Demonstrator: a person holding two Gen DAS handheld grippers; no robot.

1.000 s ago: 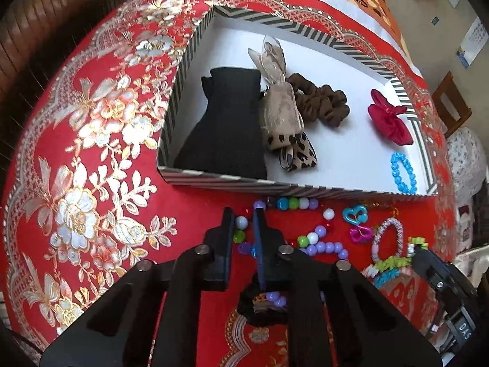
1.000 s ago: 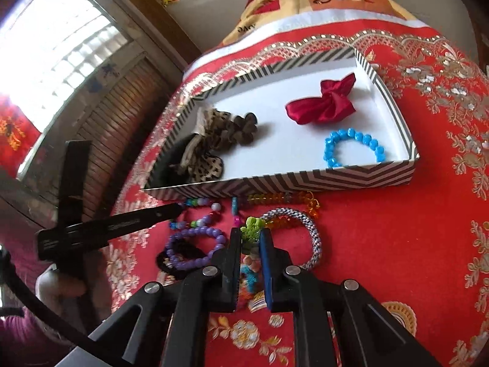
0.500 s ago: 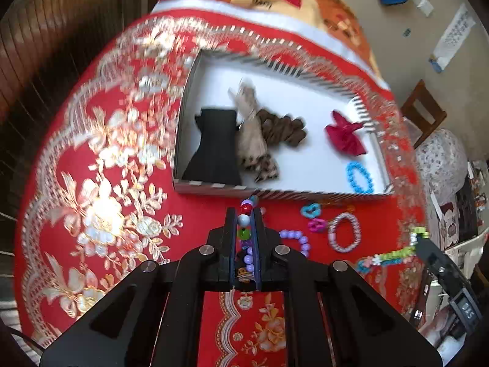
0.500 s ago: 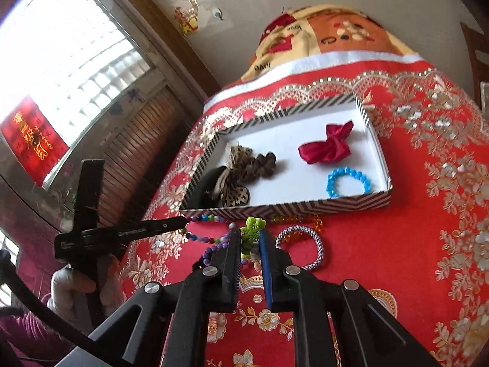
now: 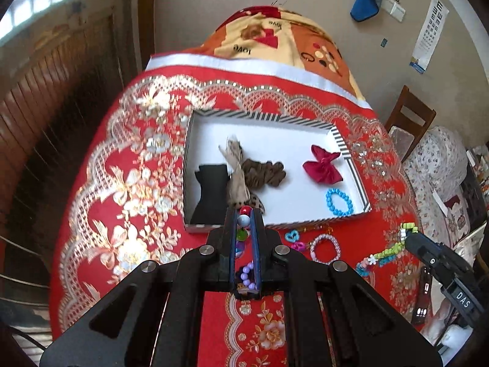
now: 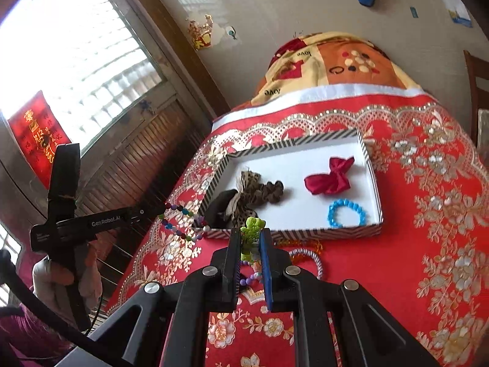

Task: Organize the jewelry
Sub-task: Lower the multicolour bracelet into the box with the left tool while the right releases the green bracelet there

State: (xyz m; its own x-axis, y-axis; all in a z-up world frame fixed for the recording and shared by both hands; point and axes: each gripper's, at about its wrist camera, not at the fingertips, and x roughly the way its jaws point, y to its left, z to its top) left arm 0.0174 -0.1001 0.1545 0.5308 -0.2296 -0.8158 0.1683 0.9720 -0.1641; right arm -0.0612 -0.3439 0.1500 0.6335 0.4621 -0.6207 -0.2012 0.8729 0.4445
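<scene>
Carry step. Left gripper (image 5: 244,223) jaws pinch a multicoloured bead strand (image 5: 243,220); right gripper (image 6: 250,241) jaws pinch a green beaded piece (image 6: 251,229). Both hang near the striped tray's (image 6: 293,232) near edge. Next: reach over tray floor, release.

1. A red tablecloth (image 5: 128,183) with gold and white flowers covers the table
2. A white band (image 5: 244,67) edges the cloth at its far end
3. Beyond it lies an orange and cream blanket (image 5: 275,39) printed with "love" and hearts
4. A blue cloth (image 5: 363,3) hangs on the beige wall
5. An eye chart (image 5: 428,30) hangs on the same wall, further right
6. A wooden chair (image 5: 409,122) stands at the table's right side
7. A floral-covered seat (image 5: 434,171) sits near the chair
8. Brown wooden slats (image 6: 137,159) run below a bright window (image 6: 76,61)
9. A red hanging with gold characters (image 6: 36,134) is beside the window
</scene>
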